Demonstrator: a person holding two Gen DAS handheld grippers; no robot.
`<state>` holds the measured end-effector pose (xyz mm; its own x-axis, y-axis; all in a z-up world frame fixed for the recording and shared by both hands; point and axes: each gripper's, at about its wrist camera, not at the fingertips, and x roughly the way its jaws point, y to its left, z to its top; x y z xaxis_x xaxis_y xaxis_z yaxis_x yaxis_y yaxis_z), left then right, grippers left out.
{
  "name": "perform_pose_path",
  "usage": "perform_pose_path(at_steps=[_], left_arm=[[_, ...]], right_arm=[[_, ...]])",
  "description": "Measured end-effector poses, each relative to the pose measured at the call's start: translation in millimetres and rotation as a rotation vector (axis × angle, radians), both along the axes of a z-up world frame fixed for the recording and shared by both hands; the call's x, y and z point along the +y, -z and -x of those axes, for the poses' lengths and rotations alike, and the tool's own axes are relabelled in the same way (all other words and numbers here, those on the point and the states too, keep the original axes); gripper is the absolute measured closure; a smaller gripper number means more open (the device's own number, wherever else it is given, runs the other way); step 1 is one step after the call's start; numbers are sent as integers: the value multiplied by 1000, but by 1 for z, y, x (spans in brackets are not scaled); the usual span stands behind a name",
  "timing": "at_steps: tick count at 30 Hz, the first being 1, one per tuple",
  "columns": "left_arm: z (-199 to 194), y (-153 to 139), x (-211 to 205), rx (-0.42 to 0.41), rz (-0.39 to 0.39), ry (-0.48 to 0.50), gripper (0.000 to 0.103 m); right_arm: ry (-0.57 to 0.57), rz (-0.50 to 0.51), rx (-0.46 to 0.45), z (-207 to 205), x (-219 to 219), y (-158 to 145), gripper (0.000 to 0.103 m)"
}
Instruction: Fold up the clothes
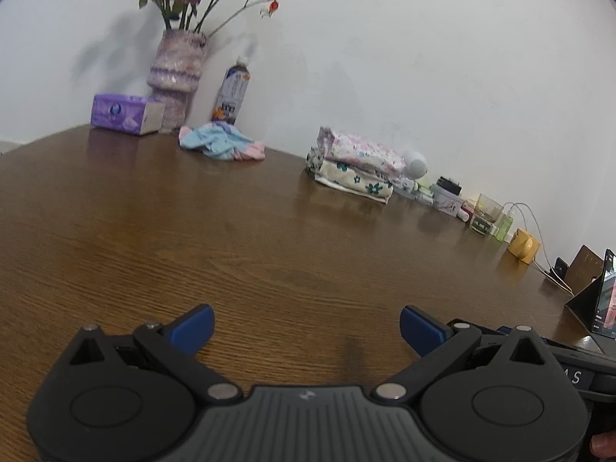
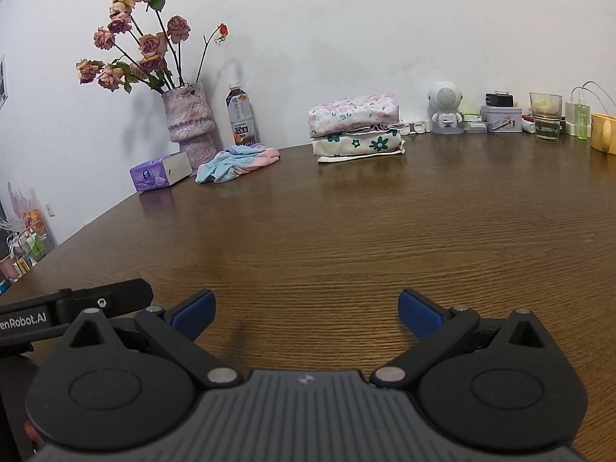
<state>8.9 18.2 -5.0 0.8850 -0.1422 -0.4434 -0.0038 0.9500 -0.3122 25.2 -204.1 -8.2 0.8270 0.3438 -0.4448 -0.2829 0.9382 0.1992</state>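
A crumpled blue and pink garment [image 1: 223, 143] [image 2: 235, 163] lies unfolded at the back of the brown wooden table [image 1: 231, 238] [image 2: 346, 238], near the vase. To its right a stack of folded floral clothes [image 1: 356, 163] [image 2: 356, 127] rests against the wall. My left gripper [image 1: 307, 327] hovers open over bare wood near the front edge, blue pads spread wide, nothing between them. My right gripper [image 2: 306, 313] is likewise open and empty over the table. Both are far from the clothes. Part of the left gripper's body [image 2: 77, 304] shows at the right wrist view's left edge.
A vase of dried roses [image 1: 175, 73] [image 2: 188, 123], a purple tissue box [image 1: 125, 113] [image 2: 159, 172] and a drink bottle [image 1: 233, 92] [image 2: 240, 115] stand at the back left. Along the wall to the right are a small white robot figure [image 2: 446, 109], tins, a glass [image 2: 546, 115] and a yellow cup [image 1: 523, 248].
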Motion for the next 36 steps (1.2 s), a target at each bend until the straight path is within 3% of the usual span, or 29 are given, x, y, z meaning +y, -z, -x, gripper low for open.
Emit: perform_pose_path(at_steps=[20, 26, 36], left_arm=[[-23, -21, 18, -13, 3, 8, 0], [-31, -38, 26, -49, -12, 11, 0], [-61, -66, 45, -84, -62, 3, 0]], right_arm=[[-69, 14, 55, -28, 17, -10, 0], [-91, -32, 32, -36, 14, -25, 0], [-108, 17, -17, -66, 28, -54, 0]])
